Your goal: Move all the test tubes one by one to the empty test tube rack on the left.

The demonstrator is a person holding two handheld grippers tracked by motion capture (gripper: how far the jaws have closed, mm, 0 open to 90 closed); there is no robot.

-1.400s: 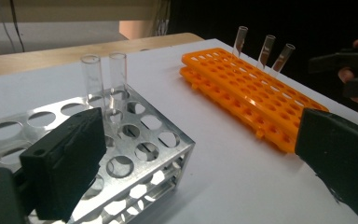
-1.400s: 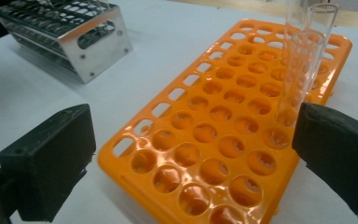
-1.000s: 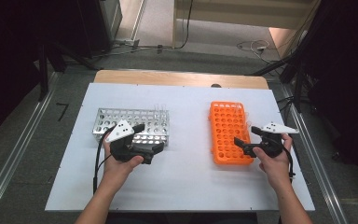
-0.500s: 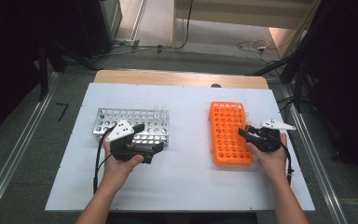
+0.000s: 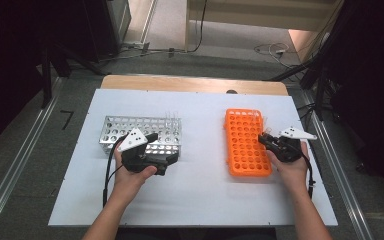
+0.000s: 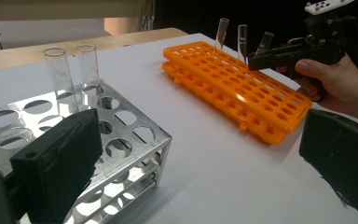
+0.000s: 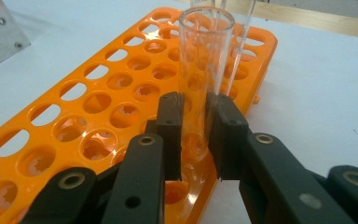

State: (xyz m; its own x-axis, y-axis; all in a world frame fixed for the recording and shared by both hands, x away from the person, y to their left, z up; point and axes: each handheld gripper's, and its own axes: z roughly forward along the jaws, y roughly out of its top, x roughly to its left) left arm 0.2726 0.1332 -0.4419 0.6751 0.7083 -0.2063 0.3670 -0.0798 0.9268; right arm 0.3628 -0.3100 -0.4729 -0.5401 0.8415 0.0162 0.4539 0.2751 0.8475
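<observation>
**Jaws closed on a glass tube in the orange rack**

Glass tube (image 7: 204,70) stands upright in a hole near the right edge of the orange rack (image 5: 246,142), and the right gripper (image 7: 195,123) has it pinched between its two black jaws, which have just been closing around it. In the left gripper view that tube leans slightly at the gripper's tip, just beside two more clear tubes (image 6: 232,37) standing in holes toward the rack's far end. All three look empty. The remaining holes of the orange rack hold nothing.

No brand, label or readable writing shows on either rack or on the tubes.

On the left side of the white table (image 5: 200,200) sits a metal rack (image 5: 140,131) of perforated sheet, with two empty clear tubes (image 6: 74,70) upright at its far right corner.

The left gripper (image 5: 172,157) rests at the metal rack's near right corner, its jaws spread wide apart with nothing between them.
</observation>
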